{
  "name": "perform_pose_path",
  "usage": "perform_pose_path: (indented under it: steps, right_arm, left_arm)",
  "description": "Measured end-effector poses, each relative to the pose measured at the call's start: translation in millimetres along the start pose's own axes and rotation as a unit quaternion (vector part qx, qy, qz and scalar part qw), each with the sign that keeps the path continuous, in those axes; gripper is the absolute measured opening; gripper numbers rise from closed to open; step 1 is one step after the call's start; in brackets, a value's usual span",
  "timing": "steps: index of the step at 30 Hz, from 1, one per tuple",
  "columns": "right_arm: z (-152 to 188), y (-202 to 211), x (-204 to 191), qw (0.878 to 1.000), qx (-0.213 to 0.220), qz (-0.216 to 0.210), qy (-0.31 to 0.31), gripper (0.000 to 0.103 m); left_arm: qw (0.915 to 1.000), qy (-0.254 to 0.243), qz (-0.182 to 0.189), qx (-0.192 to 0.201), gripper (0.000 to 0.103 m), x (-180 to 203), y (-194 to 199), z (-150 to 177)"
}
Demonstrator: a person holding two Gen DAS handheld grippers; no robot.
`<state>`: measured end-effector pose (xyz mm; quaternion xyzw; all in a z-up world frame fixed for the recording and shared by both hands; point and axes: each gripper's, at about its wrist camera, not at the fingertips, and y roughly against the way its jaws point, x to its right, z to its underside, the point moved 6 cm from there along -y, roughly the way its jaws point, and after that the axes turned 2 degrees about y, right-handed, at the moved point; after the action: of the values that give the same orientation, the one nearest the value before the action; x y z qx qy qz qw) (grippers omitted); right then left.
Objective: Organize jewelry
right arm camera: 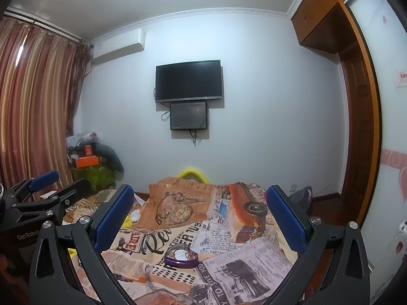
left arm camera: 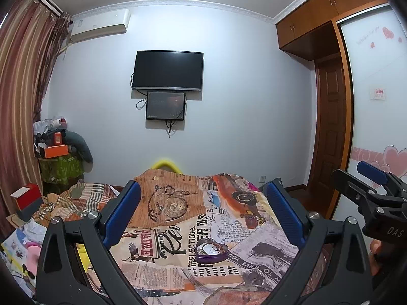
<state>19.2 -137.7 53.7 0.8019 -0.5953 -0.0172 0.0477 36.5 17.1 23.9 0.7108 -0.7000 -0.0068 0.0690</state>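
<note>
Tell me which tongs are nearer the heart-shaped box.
Roughly equal. Left tongs have the heart-shaped box ahead, slightly right; right tongs have it ahead, slightly left. Both are open, neither touching.

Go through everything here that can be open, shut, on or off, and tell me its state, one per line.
Left gripper: open, nothing between its fingers.
Right gripper: open, nothing between its fingers.
Heart-shaped purple tin: lid off, jewelry inside, resting on the printed bedspread.
Wall television: screen dark.
Small monitor under it: dim, faintly lit.
Curtains: drawn.

The printed cloth (left arm camera: 178, 228) reads "REFLECTIONS"; the right gripper (left arm camera: 376, 185) "DAS", the left gripper (right arm camera: 48, 185) "GenRobot".
</note>
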Motion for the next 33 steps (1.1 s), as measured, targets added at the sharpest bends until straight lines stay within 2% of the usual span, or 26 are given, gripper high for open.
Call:
perform_pose_path:
  steps: [33]
  right_arm:
    - [2,-3,7,1.0,-0.026,-0.004,-0.011,0.103]
  left_arm:
    - [0.9998,-0.002,0.013,-0.014,0.1,5,-13,2]
